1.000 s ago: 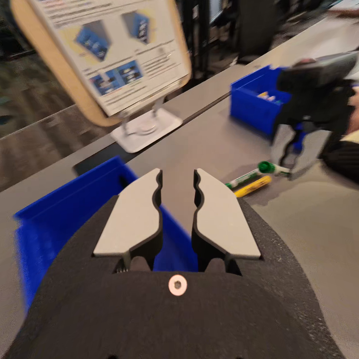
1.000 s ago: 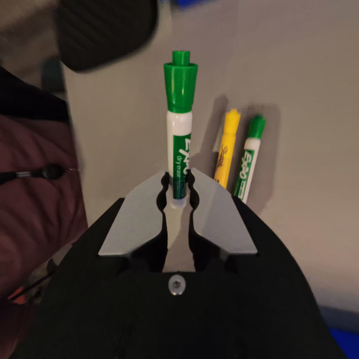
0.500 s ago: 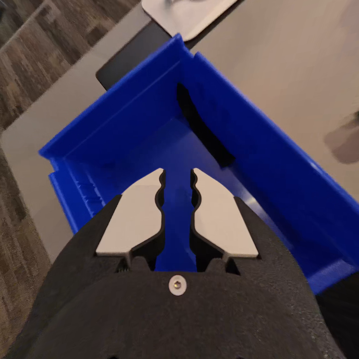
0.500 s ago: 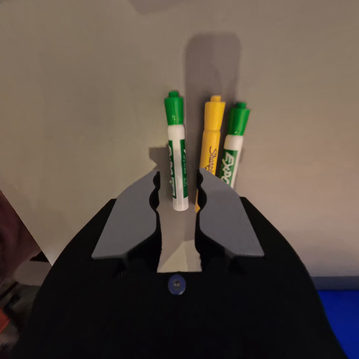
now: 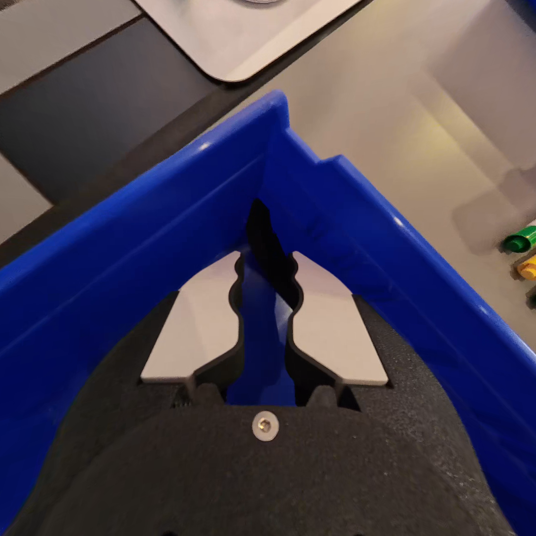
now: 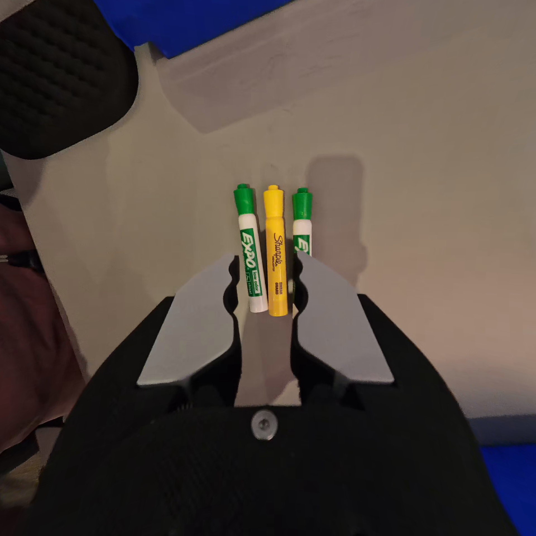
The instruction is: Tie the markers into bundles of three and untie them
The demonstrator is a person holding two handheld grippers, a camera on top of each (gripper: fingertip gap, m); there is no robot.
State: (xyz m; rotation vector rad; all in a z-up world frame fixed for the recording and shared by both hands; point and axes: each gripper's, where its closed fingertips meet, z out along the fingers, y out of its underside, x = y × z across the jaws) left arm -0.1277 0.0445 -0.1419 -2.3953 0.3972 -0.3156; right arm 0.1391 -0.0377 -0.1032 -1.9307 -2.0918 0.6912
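Three markers lie side by side on the grey table in the right wrist view: a green marker (image 6: 250, 255), a yellow highlighter (image 6: 276, 255) and a second green marker (image 6: 302, 220), caps pointing away. My right gripper (image 6: 265, 256) hangs above their near ends, open and empty. My left gripper (image 5: 266, 255) is open inside a blue bin (image 5: 145, 220), its tips around a black band (image 5: 268, 255) lying in the bin's far corner. The marker caps also show at the right edge of the left wrist view (image 5: 520, 242).
The white base plate of a sign stand (image 5: 246, 37) sits beyond the blue bin. In the right wrist view the blue bin's wall (image 6: 185, 23) is at the top, the other gripper's black body (image 6: 58, 78) at top left, another blue bin (image 6: 510, 487) at bottom right. Tip to tip, the grippers are about 30 centimeters apart. The yellow highlighter (image 6: 276, 255) is about 6 centimeters from my right fingertips and 25 centimeters from my left.
My right gripper let go of the green marker, laid it beside the other two and drew back. My left gripper swung down into the blue bin and advanced to the black band.
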